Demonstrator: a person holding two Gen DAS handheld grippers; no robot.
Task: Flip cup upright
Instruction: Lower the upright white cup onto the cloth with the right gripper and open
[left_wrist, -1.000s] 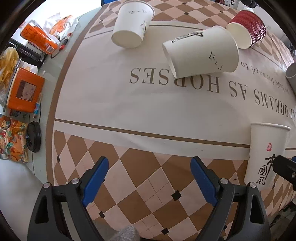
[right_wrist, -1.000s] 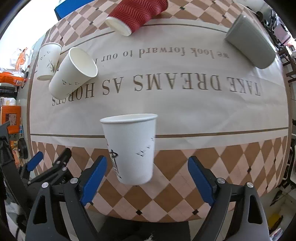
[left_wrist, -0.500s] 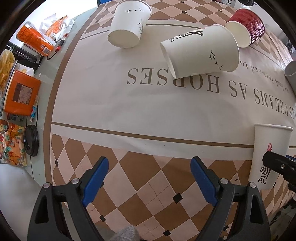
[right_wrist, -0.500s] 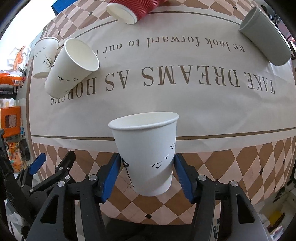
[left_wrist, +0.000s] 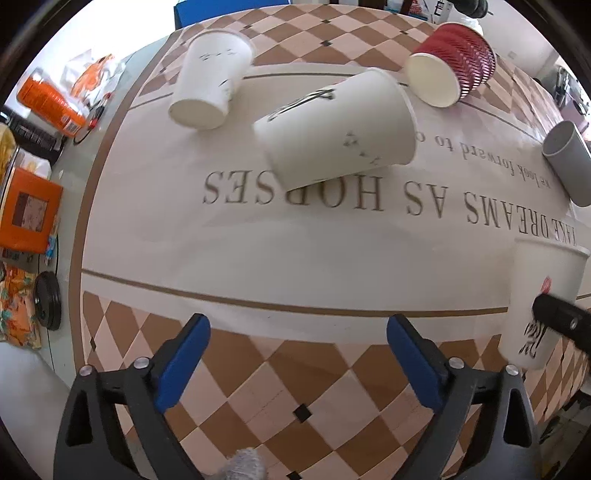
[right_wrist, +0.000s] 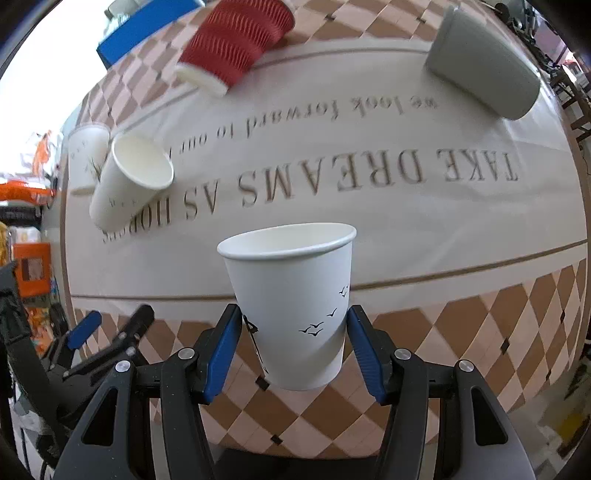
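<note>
My right gripper (right_wrist: 293, 349) is shut on a white paper cup with small bird prints (right_wrist: 291, 295). The cup is upright, mouth up, and looks lifted a little above the checkered tablecloth. The same cup shows at the right edge of the left wrist view (left_wrist: 543, 295), with a black finger of the right gripper across it. My left gripper (left_wrist: 299, 354) is open and empty above the checkered border of the cloth. A large white cup (left_wrist: 336, 133) lies on its side well ahead of it.
Lying on their sides are a smaller white cup (left_wrist: 210, 88), a red ribbed cup (left_wrist: 450, 70) and a grey cup (left_wrist: 569, 162). Orange boxes (left_wrist: 29, 210), snack packs and a black lid (left_wrist: 48, 299) lie left of the cloth.
My right gripper closed on the upright white cup, and the cup now looks raised off the cloth. My left gripper moved forward towards the lying cups and stayed open.
</note>
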